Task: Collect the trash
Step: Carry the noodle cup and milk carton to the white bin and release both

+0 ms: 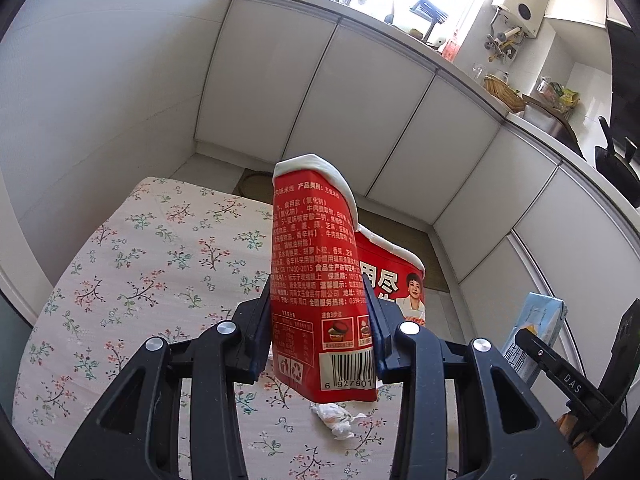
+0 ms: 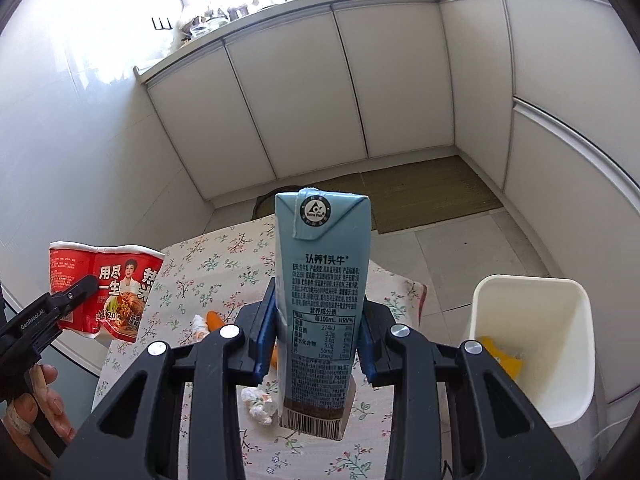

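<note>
Blue fingers (image 2: 267, 322) pinching boxy matte carton (image 2: 322, 300) (crumpled tissue (image 2: 260, 404) probably below)

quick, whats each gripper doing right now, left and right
Left gripper: closed on the crushed red noodle cup, held above the table.
Right gripper: closed on the light blue milk carton, held upright.

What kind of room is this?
Most likely a home kitchen. White cabinets run under a countertop crowded with kitchen things, a dark pan sits further along it, and a small table with a flowered cloth stands nearby.
</note>
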Demonstrator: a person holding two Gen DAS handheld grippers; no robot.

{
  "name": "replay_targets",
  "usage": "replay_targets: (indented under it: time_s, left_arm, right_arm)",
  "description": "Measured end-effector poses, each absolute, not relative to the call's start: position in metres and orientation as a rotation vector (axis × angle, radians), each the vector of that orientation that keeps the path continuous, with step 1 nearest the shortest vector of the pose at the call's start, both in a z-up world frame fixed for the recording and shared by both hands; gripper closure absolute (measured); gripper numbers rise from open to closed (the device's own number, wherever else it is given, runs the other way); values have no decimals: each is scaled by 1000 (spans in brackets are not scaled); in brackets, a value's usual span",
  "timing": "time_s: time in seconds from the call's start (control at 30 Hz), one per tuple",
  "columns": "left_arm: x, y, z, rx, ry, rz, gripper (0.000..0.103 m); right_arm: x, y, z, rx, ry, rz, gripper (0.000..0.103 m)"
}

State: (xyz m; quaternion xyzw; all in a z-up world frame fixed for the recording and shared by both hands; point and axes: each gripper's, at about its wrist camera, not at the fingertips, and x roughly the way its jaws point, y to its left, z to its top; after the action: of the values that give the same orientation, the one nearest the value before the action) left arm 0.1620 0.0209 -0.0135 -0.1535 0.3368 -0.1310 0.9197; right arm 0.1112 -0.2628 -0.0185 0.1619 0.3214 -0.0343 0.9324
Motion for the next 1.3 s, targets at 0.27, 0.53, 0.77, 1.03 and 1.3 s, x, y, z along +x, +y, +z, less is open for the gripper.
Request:
replay_targets:
  time_s: [0.27,0.53,0.77,1.03,1.3]
  left_arm:
    - [162,-16,-15,-321,697,-334,66]
    - [162,-59,-21,-308,714,-411,66]
    - [157,-95,-28,-289,734,-464,66]
    - [150,-138,-31,-267,750,-523,66]
    - [141,-187,-35,-268,771,-594,66]
  right_arm:
    - [89,-307,-17,334,634,-166,69]
    - [65,-358,-19,349,625,-285,69]
    - [47,-397,-21,374,616,-363,69]
    - [37,-433,-31,406,658,-432,66]
    - [6,-463,-32,422,636,-517,27]
